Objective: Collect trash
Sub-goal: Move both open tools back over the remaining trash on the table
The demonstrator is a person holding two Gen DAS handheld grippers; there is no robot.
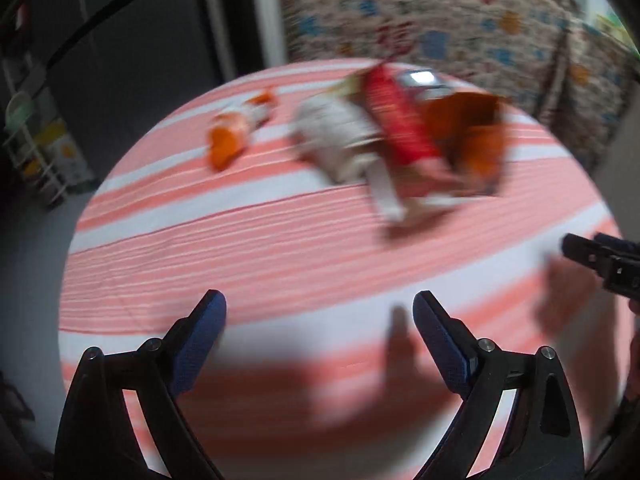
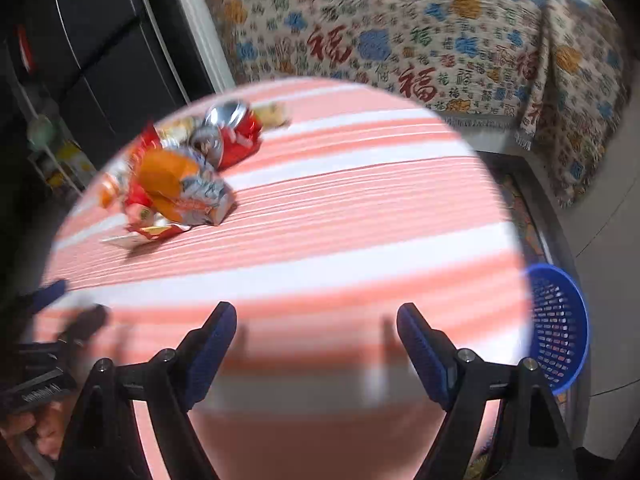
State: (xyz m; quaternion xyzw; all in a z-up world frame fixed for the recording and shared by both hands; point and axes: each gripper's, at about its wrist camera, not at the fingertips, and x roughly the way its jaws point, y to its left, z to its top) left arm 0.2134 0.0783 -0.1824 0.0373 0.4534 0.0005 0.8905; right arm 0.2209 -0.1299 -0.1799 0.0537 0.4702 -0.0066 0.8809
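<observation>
A pile of trash (image 1: pixel 400 132) lies at the far side of a round table with a pink and white striped cloth (image 1: pixel 260 248): red and orange snack wrappers, crumpled white paper, a foil piece. A small orange wrapper (image 1: pixel 236 128) lies apart to its left. In the right wrist view the pile (image 2: pixel 180 176) sits at the far left with crushed red cans (image 2: pixel 232 132). My left gripper (image 1: pixel 320 320) is open and empty above the near table edge. My right gripper (image 2: pixel 316 328) is open and empty too. Both views are blurred.
A blue mesh basket (image 2: pixel 560 324) stands on the floor right of the table. A sofa with a patterned cover (image 2: pixel 400 32) is behind the table. A dark cabinet (image 2: pixel 100 40) and a white rack (image 1: pixel 36 152) stand at the left.
</observation>
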